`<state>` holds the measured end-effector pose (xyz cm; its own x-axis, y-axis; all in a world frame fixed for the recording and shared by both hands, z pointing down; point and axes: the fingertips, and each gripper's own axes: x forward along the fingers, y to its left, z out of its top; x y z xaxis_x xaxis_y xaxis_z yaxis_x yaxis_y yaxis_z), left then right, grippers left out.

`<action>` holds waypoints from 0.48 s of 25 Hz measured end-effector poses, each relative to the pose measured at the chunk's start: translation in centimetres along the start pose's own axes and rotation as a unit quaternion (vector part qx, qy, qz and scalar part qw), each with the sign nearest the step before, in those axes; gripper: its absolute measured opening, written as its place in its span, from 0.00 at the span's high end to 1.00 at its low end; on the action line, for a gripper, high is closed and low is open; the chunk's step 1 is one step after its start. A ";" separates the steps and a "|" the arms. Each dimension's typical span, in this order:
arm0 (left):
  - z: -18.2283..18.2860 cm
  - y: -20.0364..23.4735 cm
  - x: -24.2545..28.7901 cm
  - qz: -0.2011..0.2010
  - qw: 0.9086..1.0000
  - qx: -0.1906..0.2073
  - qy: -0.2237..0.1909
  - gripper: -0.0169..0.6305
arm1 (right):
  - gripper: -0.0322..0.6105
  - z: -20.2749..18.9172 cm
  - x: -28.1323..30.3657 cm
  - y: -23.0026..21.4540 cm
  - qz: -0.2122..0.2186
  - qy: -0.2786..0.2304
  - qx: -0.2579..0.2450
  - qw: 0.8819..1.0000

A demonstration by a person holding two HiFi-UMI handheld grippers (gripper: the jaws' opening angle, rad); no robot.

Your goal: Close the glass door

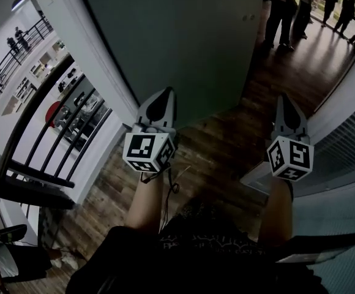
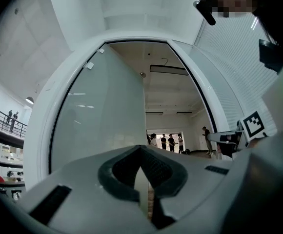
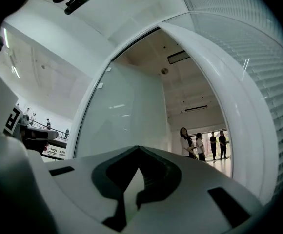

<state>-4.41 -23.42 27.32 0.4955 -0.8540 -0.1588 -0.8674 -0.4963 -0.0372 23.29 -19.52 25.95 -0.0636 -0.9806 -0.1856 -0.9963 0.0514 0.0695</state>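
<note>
The frosted glass door stands swung open ahead of me, a tall pale panel in a white frame. It also fills the left half of the left gripper view and the middle of the right gripper view. My left gripper points at the door's lower part, its jaws closed tip to tip with nothing between them. My right gripper is held out to the right, towards the open doorway, also shut and empty. Whether either gripper touches the door cannot be told.
Several people stand on the wooden floor beyond the doorway. A black railing runs along the left over a lower level. The white door frame and a ribbed white wall are at the right.
</note>
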 end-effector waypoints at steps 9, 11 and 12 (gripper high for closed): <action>-3.0 5.8 9.9 -0.014 1.000 -0.008 0.009 0.97 | 0.95 -4.2 10.9 -0.3 -0.004 0.012 -0.009 1.000; -3.6 7.5 10.6 -0.016 1.000 -0.013 0.011 0.97 | 0.95 -5.0 11.8 0.8 -0.002 0.017 -0.015 1.000; -3.9 8.3 10.7 -0.015 1.000 -0.015 0.011 0.97 | 0.95 -5.3 12.2 1.1 -0.004 0.018 -0.015 1.000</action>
<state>-6.11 -37.33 29.18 0.5223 -0.8417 -0.1370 -0.8505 -0.5258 -0.0122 21.69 -32.42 28.99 -0.0538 -0.9872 -0.1504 -0.9944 0.0391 0.0987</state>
